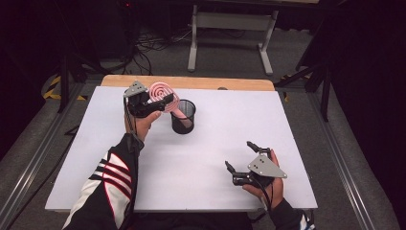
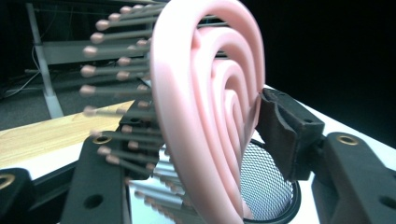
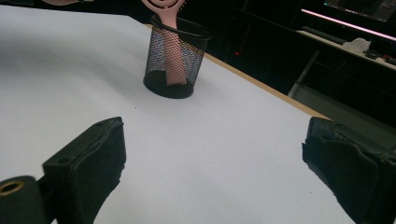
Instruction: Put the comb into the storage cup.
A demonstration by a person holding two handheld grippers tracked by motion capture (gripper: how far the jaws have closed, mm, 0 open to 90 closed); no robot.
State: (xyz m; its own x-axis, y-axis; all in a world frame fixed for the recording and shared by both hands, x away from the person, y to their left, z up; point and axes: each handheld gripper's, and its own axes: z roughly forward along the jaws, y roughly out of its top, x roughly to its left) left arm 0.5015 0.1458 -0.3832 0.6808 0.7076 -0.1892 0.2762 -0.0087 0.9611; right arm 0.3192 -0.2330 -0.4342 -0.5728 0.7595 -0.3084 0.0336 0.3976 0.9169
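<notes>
Left tongs (image 1: 160,101) part-open around pink hairbrush (image 1: 162,93) head, handle in mesh cup (image 1: 183,116); right tongs (image 1: 242,155) wide apart, empty.

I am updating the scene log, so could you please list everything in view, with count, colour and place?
Hairbrush: one, pink, handle down in the cup, head between the left jaws.
Mesh cup: one, black, upright on the board's far left-centre.
Board: one, white, covering the table.
Table edge: one, wooden, along the far side.
Desk frame: one, white, on the floor beyond.
Left gripper: one, black, jaws apart around the brush head.
Right gripper: one, black, open, near right, holding nothing.
</notes>
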